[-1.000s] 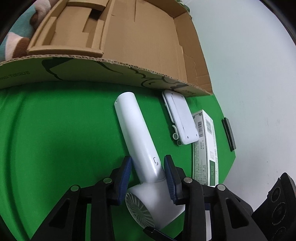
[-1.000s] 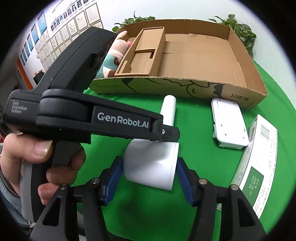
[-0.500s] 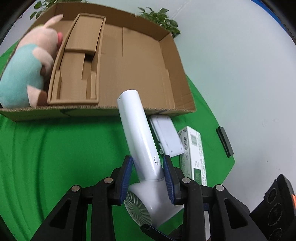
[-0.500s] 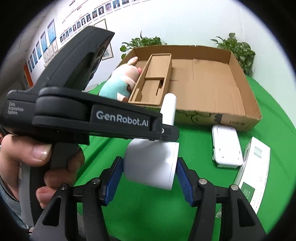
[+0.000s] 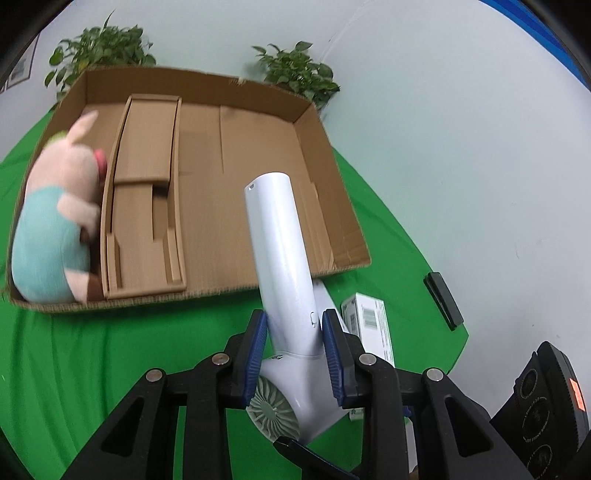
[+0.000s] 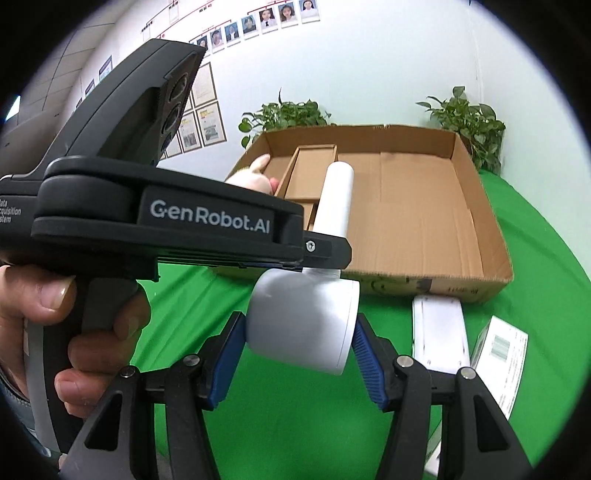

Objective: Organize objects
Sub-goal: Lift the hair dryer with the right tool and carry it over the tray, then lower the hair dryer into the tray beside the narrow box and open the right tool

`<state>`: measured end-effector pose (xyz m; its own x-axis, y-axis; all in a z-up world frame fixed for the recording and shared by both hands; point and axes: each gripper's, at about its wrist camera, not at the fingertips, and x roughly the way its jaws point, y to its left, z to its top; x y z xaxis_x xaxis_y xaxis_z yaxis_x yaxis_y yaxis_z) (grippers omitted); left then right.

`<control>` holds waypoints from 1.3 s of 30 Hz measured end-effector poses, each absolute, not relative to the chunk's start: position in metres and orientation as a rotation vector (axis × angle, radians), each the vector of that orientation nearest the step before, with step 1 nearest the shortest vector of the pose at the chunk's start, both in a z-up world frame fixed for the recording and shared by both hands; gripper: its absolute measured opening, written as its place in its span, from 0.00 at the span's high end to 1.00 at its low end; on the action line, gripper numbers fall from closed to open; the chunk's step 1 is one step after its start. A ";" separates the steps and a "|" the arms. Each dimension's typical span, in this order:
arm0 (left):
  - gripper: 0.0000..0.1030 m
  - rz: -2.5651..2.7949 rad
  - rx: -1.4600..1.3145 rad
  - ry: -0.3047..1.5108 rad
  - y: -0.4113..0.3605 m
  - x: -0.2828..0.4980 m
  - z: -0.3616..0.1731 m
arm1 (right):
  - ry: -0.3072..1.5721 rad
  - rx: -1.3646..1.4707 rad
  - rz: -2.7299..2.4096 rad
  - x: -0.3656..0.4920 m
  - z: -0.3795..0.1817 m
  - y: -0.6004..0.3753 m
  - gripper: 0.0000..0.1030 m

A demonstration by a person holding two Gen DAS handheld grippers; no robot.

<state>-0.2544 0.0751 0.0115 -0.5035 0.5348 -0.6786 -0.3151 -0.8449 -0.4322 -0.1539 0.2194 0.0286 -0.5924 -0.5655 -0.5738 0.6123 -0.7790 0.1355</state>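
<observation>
One white hair dryer [image 5: 284, 280] is held in the air above the green cloth [image 5: 92, 350], gripped at two places. The left gripper [image 5: 295, 350] clamps its blue pads on the handle just above the head; its jaws have just been closing further, with the handle between them. The right gripper [image 6: 299, 354] grasps the barrel of the head, its pads pressed to either side. The handle points up and away, its tip over the box [image 5: 325, 147].

One open cardboard box lies on the cloth beyond the dryer. Inside it sit one folded cardboard insert [image 5: 144, 206] and one plush pig [image 5: 55, 221] in a teal shirt, lying against the box's left wall beside the insert. The rest of the box floor is bare cardboard.

On the cloth in front of the box's right corner lie one flat white case [image 6: 439, 332] and, just beside it, one white-and-green carton [image 6: 502, 358] with a barcode. One small black block [image 5: 443, 301] lies at the cloth's right edge, apart from the carton.

One hand [image 6: 62, 332] grips the left gripper's black body.

The surface is a round table under the green cloth. Behind it are a pale wall and two potted plants [image 6: 288, 114], standing just past the box's far corners. Rows of framed papers and portrait photos [image 6: 258, 18] hang on the wall to the left.
</observation>
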 end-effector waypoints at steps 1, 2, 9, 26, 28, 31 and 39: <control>0.73 2.342 -1.170 -0.341 0.076 -0.258 0.016 | 0.096 0.797 -2.334 -0.156 0.031 0.219 0.45; 0.73 2.346 -1.163 -0.337 0.088 -0.258 0.013 | 0.099 0.789 -2.338 -0.159 0.033 0.218 0.45; 0.73 2.388 -1.104 -0.272 0.089 -0.281 0.031 | 0.090 0.735 -2.349 -0.186 0.047 0.209 0.45; 0.73 2.407 -1.098 -0.241 0.075 -0.363 0.041 | 0.039 0.792 -2.285 -0.261 0.056 0.186 0.45; 0.73 2.417 -1.104 -0.228 0.076 -0.370 0.034 | 0.039 0.814 -2.269 -0.272 0.051 0.184 0.45; 0.73 2.426 -1.154 -0.224 0.077 -0.387 0.015 | 0.003 0.882 -2.222 -0.290 0.039 0.182 0.45; 0.73 2.407 -1.291 -0.229 0.084 -0.416 -0.032 | -0.096 1.013 -2.133 -0.314 0.000 0.186 0.45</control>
<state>-0.4160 0.0836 -0.0323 -0.4947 0.4178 -0.7620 -0.2667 -0.9075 -0.3244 -0.3138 0.1856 0.0002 -0.3979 -0.6635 -0.6336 0.6038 -0.7093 0.3637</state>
